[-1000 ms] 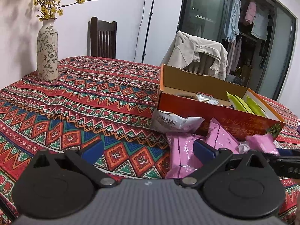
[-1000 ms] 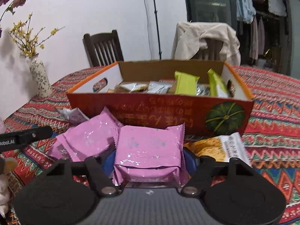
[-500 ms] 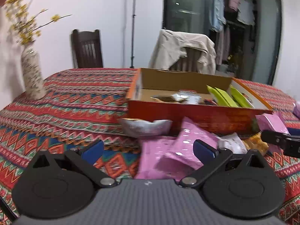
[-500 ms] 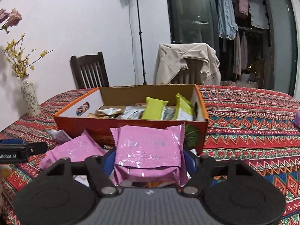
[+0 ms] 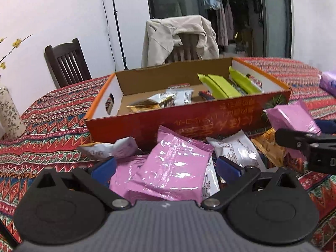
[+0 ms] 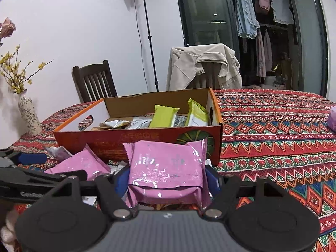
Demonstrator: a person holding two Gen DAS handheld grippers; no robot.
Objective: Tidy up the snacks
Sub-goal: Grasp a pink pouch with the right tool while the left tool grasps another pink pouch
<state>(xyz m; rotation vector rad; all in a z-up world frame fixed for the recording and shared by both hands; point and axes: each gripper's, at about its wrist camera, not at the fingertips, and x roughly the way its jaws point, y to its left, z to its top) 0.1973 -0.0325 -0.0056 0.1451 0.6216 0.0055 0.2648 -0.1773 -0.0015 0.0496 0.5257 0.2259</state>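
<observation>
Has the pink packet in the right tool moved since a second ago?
Yes. The pink packet, clamped in the right tool, has shifted rightward along the orange box, now before its pumpkin corner.

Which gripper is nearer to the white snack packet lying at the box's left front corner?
Left. The left gripper hangs just in front of the white snack packet, jaws open. The right gripper, shut on a pink packet, sits farther to its right.

three pink packets (image 5: 174, 166) – one box (image 5: 210, 115)
</observation>
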